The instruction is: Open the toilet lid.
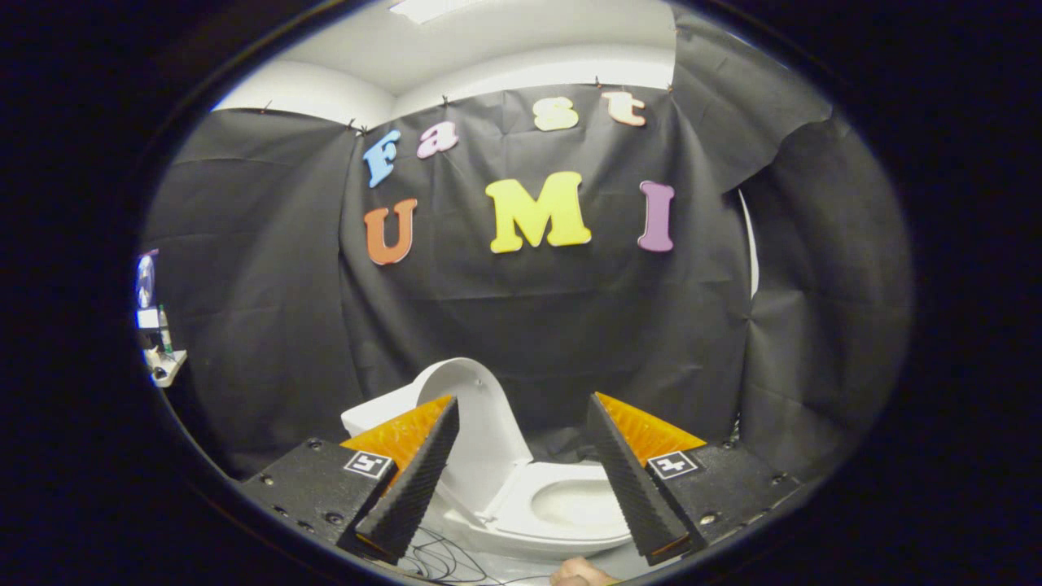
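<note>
Item: toilet [562, 509], white, on the floor before the black cloth wall.

Left of toilet: a small shelf [163, 362] with bottles, well apart. Loose cables [440, 561] on the floor near its base.

Toilet lid [480, 423]: already raised, standing near upright at the toilet's left end, long axis vertical, inner face turned right toward the bowl [574, 505]. The toilet runs left to right, seat lying flat.

My gripper [521, 472]: fingers spread wide, holding nothing, clear of the toilet.

Step in hand, by my judgement: draw straight back, touching nothing, so the lid stays up.
</note>
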`<state>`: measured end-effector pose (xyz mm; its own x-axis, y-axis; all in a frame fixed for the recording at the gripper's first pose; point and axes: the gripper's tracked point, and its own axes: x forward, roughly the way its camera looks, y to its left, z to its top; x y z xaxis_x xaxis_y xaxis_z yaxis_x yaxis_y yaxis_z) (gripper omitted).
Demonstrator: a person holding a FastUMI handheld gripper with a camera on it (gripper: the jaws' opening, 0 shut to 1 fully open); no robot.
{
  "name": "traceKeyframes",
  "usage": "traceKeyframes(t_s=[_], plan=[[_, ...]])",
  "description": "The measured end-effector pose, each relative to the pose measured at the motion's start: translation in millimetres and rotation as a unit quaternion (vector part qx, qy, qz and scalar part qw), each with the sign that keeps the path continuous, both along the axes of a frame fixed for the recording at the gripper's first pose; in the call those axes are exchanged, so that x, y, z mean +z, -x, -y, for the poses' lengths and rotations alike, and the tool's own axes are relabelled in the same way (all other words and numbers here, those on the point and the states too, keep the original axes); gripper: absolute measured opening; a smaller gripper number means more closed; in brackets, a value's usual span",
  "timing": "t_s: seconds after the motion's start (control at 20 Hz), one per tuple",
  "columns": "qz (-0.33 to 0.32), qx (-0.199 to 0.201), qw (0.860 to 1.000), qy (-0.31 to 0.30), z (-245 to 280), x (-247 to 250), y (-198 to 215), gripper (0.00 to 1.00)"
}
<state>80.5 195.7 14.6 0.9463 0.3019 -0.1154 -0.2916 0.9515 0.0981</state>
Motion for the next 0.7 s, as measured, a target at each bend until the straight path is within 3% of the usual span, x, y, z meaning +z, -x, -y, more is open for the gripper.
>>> traceKeyframes(t_s=[0.4,0.7], plan=[[0.071,-0.033,0.997,-0.010,74.6,22.1,43.8,0.99],[0.087,-0.061,0.994,0.008,121.8,14.4,63.5,0.99]])
